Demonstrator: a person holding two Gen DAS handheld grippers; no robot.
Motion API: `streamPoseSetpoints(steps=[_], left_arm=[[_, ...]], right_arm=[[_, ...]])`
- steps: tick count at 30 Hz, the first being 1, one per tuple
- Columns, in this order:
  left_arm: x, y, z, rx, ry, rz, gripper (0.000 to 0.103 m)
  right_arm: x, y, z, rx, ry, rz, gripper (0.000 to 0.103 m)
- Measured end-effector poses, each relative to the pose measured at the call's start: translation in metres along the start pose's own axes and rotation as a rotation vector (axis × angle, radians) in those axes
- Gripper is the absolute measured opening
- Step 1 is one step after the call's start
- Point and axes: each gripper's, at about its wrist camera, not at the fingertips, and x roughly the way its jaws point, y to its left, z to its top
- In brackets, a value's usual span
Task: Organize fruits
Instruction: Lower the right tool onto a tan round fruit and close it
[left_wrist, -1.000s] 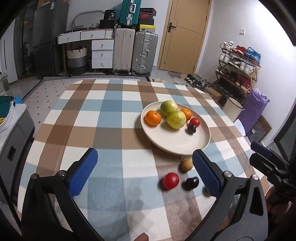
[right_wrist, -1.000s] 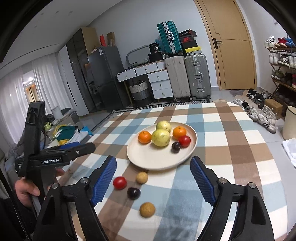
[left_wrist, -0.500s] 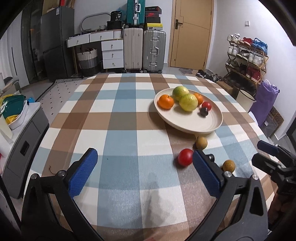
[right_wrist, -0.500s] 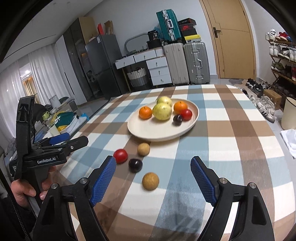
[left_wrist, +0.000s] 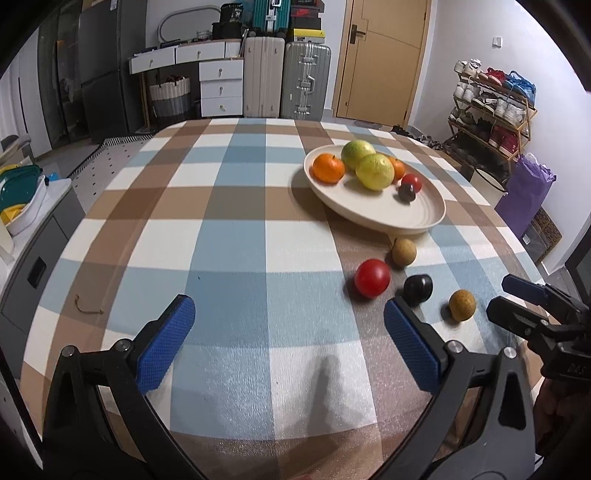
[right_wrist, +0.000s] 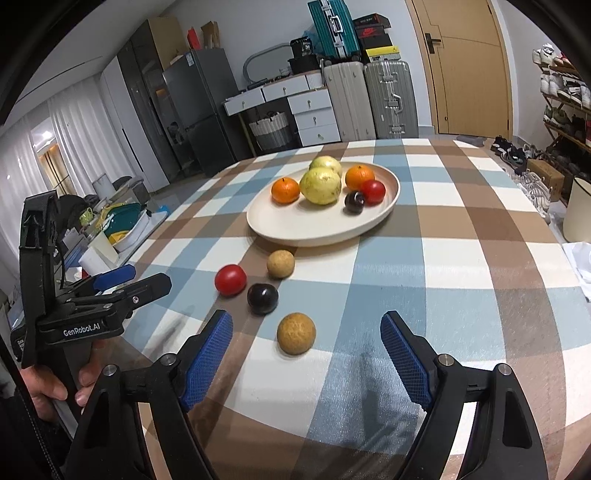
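1. Your right gripper (right_wrist: 306, 354) hangs low over the checked tablecloth (right_wrist: 461, 258), its jaws spread wide and holding nothing.
2. Just ahead of its fingers, between them, lies a brown round fruit (right_wrist: 296, 333) on the cloth.
3. Your left gripper (left_wrist: 288, 332) is also spread wide and empty, above the near edge of the table.
4. Its right finger (left_wrist: 412, 347) sits just in front of a dark plum (left_wrist: 417, 289); a red tomato (left_wrist: 372, 277) lies beside the plum.
5. A second brown fruit (left_wrist: 404, 252) rests near the rim of the cream plate (left_wrist: 380, 218).
6. On the plate sit two oranges, two yellow-green fruits, a small red one and a small dark one.
7. Suitcases (left_wrist: 284, 81) and a door (left_wrist: 384, 59) stand beyond the table.
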Motion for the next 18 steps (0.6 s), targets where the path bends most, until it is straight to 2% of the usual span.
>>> streamPoseSetpoints(steps=[10, 14, 18], left_arm=[[0.007, 0.003, -0.009, -0.022, 0.024, -0.018, 0.102], [0.007, 0.005, -0.009, -0.032, 0.024, -0.024, 0.102], [0.008, 0.007, -0.009, -0.041, 0.028, -0.027, 0.102]], right_arm=[[0.008, 0.002, -0.004, 0.006, 0.041, 0.013, 0.085], [0.012, 0.002, -0.003, 0.017, 0.052, 0.034, 0.082], [0.017, 0.004, -0.003, 0.021, 0.072, 0.044, 0.076]])
